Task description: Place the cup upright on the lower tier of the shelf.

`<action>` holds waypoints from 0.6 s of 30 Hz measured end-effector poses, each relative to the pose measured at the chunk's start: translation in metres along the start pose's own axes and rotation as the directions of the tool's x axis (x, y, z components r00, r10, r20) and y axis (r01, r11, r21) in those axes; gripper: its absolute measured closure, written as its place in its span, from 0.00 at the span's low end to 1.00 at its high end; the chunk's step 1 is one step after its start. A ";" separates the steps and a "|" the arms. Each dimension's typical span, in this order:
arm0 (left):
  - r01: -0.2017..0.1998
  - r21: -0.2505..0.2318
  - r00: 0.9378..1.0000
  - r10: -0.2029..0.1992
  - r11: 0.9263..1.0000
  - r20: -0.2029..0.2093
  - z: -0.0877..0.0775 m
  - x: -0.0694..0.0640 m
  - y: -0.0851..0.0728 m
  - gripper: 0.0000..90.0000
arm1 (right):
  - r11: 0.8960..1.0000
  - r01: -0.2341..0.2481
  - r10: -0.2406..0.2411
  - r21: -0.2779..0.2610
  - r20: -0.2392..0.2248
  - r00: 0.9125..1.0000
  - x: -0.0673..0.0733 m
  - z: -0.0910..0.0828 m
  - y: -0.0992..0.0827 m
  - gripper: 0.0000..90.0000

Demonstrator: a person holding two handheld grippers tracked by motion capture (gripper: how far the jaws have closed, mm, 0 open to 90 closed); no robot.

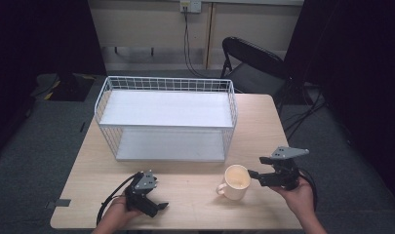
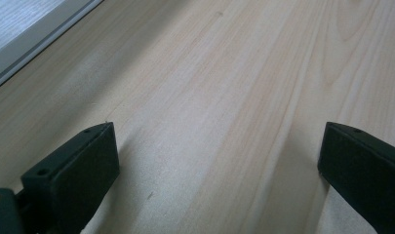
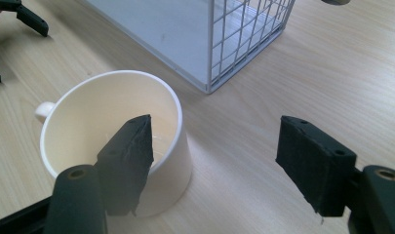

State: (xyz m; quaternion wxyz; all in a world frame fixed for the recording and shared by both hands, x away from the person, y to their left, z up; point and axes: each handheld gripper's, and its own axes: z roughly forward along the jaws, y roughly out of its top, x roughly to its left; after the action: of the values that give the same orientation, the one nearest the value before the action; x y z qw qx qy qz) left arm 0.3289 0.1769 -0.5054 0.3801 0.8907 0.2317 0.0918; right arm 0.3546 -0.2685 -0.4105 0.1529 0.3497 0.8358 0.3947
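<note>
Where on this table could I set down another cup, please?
Bare wood lies between the left gripper and the mug, and left of the wire rack. The mug and right gripper crowd the rack's front right corner.

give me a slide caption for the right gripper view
Open right gripper straddling the rim of a cream mug beside a wire shelf.

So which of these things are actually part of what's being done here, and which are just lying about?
Part of the work:
- cream mug, upright on the table
- right gripper, open, one jaw over the mug's rim
- white wire shelf rack, probably

Just there:
- left gripper, open, nothing between its jaws
- black folding chair
</note>
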 end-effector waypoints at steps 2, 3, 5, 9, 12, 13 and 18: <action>0.000 0.000 1.000 0.000 1.000 0.000 0.000 0.000 0.000 0.01 | 1.000 -0.002 0.002 -0.001 -0.006 1.000 0.001 0.000 0.003 0.32; 0.000 0.000 1.000 0.000 1.000 0.000 0.000 0.000 0.000 0.01 | 1.000 -0.001 0.001 -0.002 -0.009 1.000 0.002 0.001 0.004 0.32; 0.000 0.000 1.000 0.000 1.000 0.000 0.000 0.000 0.000 0.01 | 1.000 0.002 -0.002 -0.002 -0.013 1.000 0.004 0.002 0.006 0.33; 0.000 0.000 1.000 0.000 1.000 0.000 0.000 0.000 0.000 0.01 | 1.000 0.006 -0.006 0.003 -0.027 1.000 0.008 0.007 0.008 0.37; 0.000 0.000 1.000 0.000 1.000 0.000 0.000 0.000 0.000 0.01 | 1.000 -0.011 0.011 0.011 -0.046 0.999 0.011 0.011 0.008 0.42; 0.000 0.000 1.000 0.000 1.000 0.000 0.000 0.000 0.000 0.01 | 1.000 -0.016 0.016 0.012 -0.049 0.999 0.011 0.013 0.008 0.45; 0.001 0.000 1.000 -0.001 1.000 0.000 0.000 0.000 0.000 0.01 | 0.999 -0.040 0.042 0.033 -0.053 0.998 0.015 0.021 0.007 0.53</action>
State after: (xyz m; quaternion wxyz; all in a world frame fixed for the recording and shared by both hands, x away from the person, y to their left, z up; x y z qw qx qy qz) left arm 0.3289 0.1768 -0.5054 0.3803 0.8906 0.2319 0.0916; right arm 0.3580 -0.2434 -0.4182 0.1167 0.3585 0.8384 0.3936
